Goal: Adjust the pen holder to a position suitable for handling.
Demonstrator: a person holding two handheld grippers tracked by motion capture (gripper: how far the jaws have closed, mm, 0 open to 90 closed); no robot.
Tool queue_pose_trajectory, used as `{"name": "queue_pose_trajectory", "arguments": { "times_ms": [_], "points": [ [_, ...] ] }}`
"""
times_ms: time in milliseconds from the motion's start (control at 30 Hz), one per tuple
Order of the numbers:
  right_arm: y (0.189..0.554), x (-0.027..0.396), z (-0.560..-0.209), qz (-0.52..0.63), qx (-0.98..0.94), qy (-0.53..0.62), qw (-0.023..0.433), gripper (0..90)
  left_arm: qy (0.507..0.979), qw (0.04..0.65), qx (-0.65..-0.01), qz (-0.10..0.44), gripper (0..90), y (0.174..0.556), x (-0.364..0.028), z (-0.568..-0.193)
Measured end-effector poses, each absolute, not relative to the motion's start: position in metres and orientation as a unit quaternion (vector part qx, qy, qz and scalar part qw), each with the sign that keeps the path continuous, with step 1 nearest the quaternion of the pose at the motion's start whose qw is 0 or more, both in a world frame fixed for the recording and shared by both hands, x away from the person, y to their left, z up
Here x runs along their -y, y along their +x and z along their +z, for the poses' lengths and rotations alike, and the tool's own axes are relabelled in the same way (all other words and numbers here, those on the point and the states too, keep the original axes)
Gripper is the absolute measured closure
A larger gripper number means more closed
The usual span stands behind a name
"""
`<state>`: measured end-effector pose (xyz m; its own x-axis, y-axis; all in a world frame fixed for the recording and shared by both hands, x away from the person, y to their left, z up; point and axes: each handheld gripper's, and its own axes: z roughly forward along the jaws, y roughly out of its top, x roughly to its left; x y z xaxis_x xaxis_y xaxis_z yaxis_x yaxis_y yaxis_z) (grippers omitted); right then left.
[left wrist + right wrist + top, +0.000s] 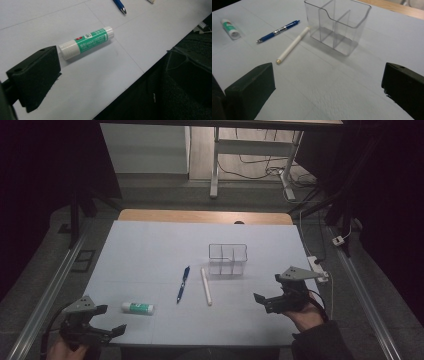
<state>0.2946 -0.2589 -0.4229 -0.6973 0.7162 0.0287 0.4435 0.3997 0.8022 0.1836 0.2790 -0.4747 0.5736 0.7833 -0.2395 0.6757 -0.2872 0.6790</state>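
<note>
1. Right tongs [270,301] sit near the table's [150,245] right edge, close to the near side, jaws wide apart with nothing between them.
2. Left tongs [106,321] are over the near left corner, also spread apart and empty.
3. The glue stick [137,308] lies on its side near the near edge, left of centre, just beside the left tongs but not touching them. White cap, green label.
4. A blue pen [183,284] lies around the middle of the table, running roughly from near to far.
5. A white pen [206,286] lies just to the right of the blue one, apart from it, its far end close to the organizer.
6. The clear organizer [228,259] stands upright past the middle toward the far edge, compartments empty.
</note>
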Motion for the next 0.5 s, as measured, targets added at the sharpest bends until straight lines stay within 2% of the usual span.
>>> {"name": "queue_pose_trajectory", "arguments": {
  "times_ms": [367,500],
  "points": [
    [0.263,0.284,-0.45,0.399,-0.808,0.408,0.145,0.0,0.8,0.381,-0.457,0.074,0.0,0.185,-0.278,-0.475],
    [0.258,0.29,-0.455,0.389,-0.807,0.417,0.155,0.0,0.8,0.383,-0.456,0.074,0.0,0.185,-0.278,-0.474]
  ]
}}
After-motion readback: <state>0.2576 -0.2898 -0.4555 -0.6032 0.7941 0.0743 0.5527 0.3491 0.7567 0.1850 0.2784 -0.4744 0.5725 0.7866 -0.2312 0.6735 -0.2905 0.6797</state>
